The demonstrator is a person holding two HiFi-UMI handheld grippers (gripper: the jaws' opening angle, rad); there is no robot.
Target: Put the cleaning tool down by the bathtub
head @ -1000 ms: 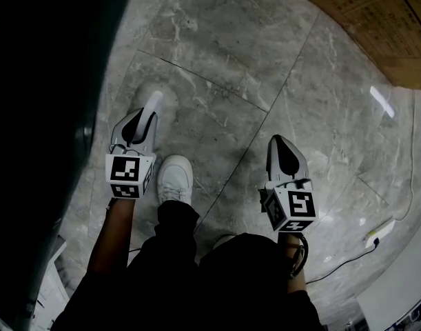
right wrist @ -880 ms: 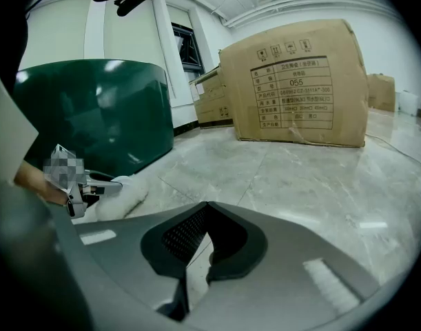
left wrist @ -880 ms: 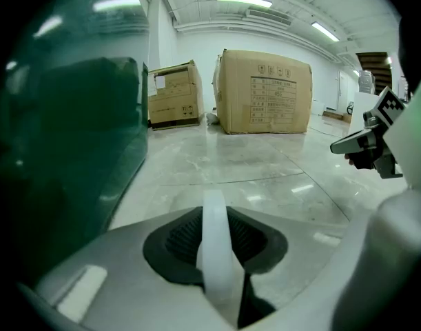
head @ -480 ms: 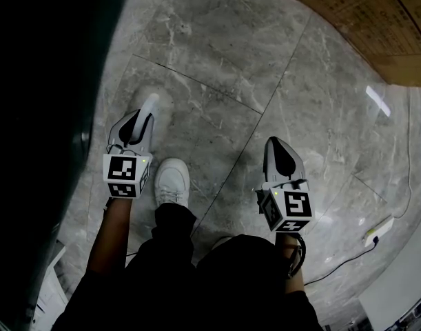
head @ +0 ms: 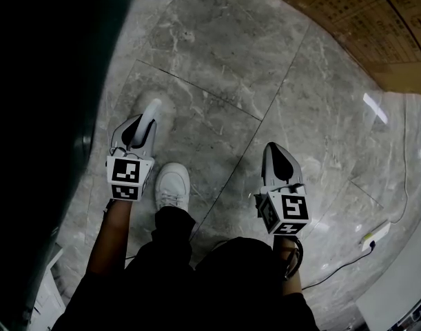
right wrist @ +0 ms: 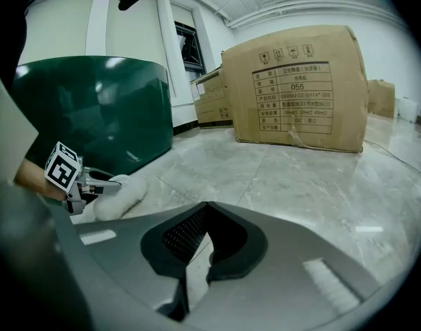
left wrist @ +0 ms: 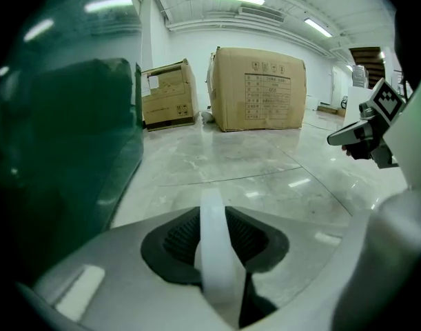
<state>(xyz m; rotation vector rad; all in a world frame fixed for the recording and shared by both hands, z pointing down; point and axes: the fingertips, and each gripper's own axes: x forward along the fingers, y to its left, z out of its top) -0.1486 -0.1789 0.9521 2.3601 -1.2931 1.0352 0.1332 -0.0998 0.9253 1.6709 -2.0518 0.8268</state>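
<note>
Looking down in the head view, the person stands on a grey marble floor [head: 217, 47], with the dark bathtub [head: 45, 88] filling the left edge. The left gripper [head: 137, 126] is held just beside the tub's wall. It is clenched on the cleaning tool [head: 153, 110], whose white end sticks out past the jaws above the floor. A white shoe [head: 173, 183] is planted just right of that gripper. The right gripper [head: 273, 150] hangs well apart toward the floor's right side, carrying nothing. A cardboard box [head: 375, 19] sits at the far right corner, and a power strip [head: 375, 234] lies near the right edge.

In the left gripper view, the jaws are pressed onto the white handle of the cleaning tool [left wrist: 213, 247], which rises upright between them. The green bathtub [left wrist: 65, 150] looms close on the left. The cardboard box [left wrist: 258, 88] stands at the far end of the floor, and the right gripper [left wrist: 337, 138] shows at the right edge.

In the right gripper view, the jaws are drawn together at their tips with nothing between them. To the left, the left gripper [right wrist: 103, 185] holds the cleaning tool [right wrist: 122, 193], its fluffy white head low in front of the curved wall of the bathtub [right wrist: 100, 109]. Whether the head touches the floor I cannot tell. The cardboard box [right wrist: 300, 88] stands behind.
</note>
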